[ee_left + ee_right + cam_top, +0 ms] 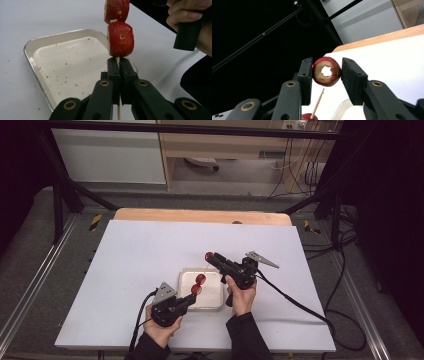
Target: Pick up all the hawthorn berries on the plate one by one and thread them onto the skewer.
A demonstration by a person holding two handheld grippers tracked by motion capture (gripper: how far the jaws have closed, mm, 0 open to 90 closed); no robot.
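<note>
The left claw [117, 65] is pressed together on the lower end of a thin wooden skewer [117, 59], which rises upright from between its jaws in the left gripper view. Two red hawthorn berries sit threaded on the stick: the lower berry [120, 38] just above the jaw tips, and a second berry [117, 10] touching it from above and cut off by the top edge of that view. In the high view the left claw [192, 296] is at the near left corner of a shallow white tray [216, 304], with the two berries [198, 284] over the tray.

The right claw [327, 71] pinches a third hawthorn berry [327, 71] by its sides, the cored hole through the fruit turned toward the camera. Below it, the pointed tip of the skewer [320, 98] is bare and apart from the held berry. In the high view the right claw [210, 257] holds this berry [209, 255] above the far edge of the tray, higher along the skewer line than the other two.

The tray lies empty apart from reddish crumbs [67, 62], on the white worktop [130, 250]. More crumbs are scattered on the worktop beside the tray. The person's hands [242, 296] grip both handles from the near side.
</note>
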